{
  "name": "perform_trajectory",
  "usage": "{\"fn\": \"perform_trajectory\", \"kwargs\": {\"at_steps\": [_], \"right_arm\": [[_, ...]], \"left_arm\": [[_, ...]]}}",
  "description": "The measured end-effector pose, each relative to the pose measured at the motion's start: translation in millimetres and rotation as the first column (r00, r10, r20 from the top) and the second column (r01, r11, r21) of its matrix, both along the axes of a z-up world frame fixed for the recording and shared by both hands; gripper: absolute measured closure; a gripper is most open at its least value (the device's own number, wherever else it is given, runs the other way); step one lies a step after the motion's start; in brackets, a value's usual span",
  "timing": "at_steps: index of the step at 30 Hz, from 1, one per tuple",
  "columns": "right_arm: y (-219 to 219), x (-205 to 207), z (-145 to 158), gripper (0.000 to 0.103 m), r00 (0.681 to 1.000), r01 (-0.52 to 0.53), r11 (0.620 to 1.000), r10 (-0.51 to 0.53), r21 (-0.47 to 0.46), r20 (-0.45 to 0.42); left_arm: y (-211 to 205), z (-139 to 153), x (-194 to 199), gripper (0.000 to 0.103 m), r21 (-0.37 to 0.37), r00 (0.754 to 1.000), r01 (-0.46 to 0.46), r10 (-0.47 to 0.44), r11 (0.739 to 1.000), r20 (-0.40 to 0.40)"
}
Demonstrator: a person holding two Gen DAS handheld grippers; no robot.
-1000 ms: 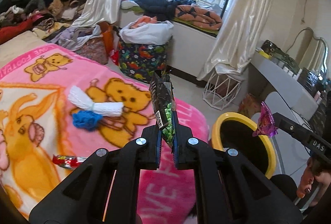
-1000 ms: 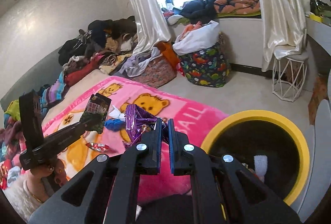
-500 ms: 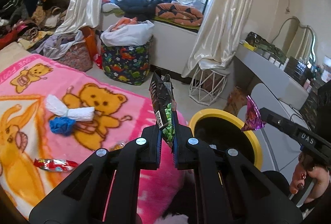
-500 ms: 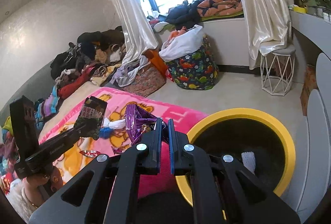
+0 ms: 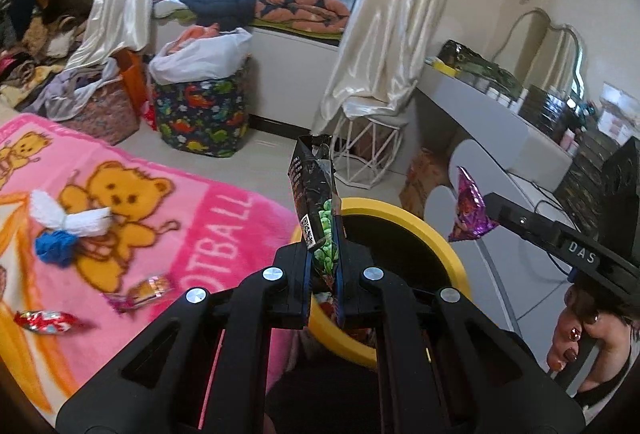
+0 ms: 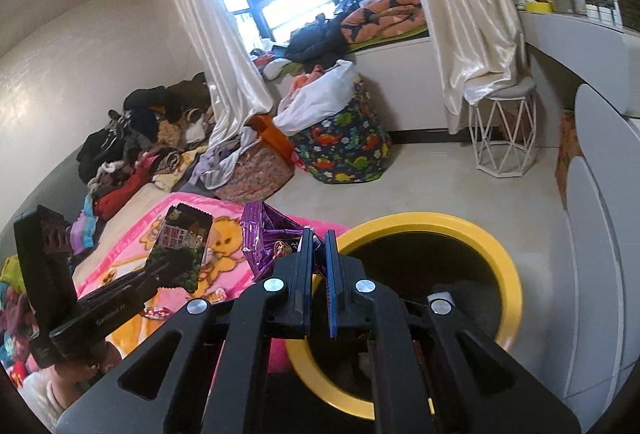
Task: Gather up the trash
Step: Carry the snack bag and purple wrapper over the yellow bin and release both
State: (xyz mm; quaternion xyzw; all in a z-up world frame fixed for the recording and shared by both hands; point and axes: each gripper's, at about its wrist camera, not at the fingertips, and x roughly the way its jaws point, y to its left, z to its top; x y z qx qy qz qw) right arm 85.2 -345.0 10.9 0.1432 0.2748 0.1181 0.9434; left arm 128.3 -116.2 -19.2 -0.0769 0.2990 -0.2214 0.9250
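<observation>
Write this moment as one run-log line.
left hand-held gripper: shut on black-and-green snack packet | right hand-held gripper: shut on purple foil wrapper | both by yellow-rimmed round bin

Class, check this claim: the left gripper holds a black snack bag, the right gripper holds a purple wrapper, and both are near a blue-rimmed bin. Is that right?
Not quite. The bin's rim is yellow, not blue, as the right wrist view shows. The rest stands: the left gripper is shut on the black snack bag, the right gripper on the purple wrapper, both near the yellow-rimmed bin.
</observation>
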Motion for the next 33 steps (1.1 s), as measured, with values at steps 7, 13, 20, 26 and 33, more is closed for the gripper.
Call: {"fn": "perform_trajectory", "kwargs": {"at_steps": [7, 13, 20, 26, 33], "right_arm": [[-15, 1, -8, 0.097, 0.998, 0.058, 0.998, -0.058, -0.001, -0.033], [-30, 4, -14, 0.097, 0.992, 0.109, 0.994, -0.108, 0.013, -0.058], [-48, 7, -26, 0.097, 0.984, 0.155, 0.987, -0.151, 0.042, -0.098], [-59, 12, -37, 0.097, 0.978, 0.169, 0.984, -0.161, 0.052, -0.131], [-63, 24, -49, 0.097, 0.972, 0.162, 0.984, -0.145, 0.079, -0.187]], "left_arm": [[-28, -1, -6, 0.099, 0.005, 0.996, 0.085, -0.085, 0.996, 0.008], [-47, -9, -5, 0.099, 0.029, 0.991, 0.131, -0.131, 0.991, -0.008], [-65, -24, 1, 0.099, 0.045, 0.982, 0.188, -0.186, 0.981, -0.043], [-79, -38, 6, 0.099, 0.070, 0.971, 0.234, -0.229, 0.970, -0.067], [-93, -56, 24, 0.098, 0.076, 0.953, 0.276, -0.263, 0.958, -0.151]]}}
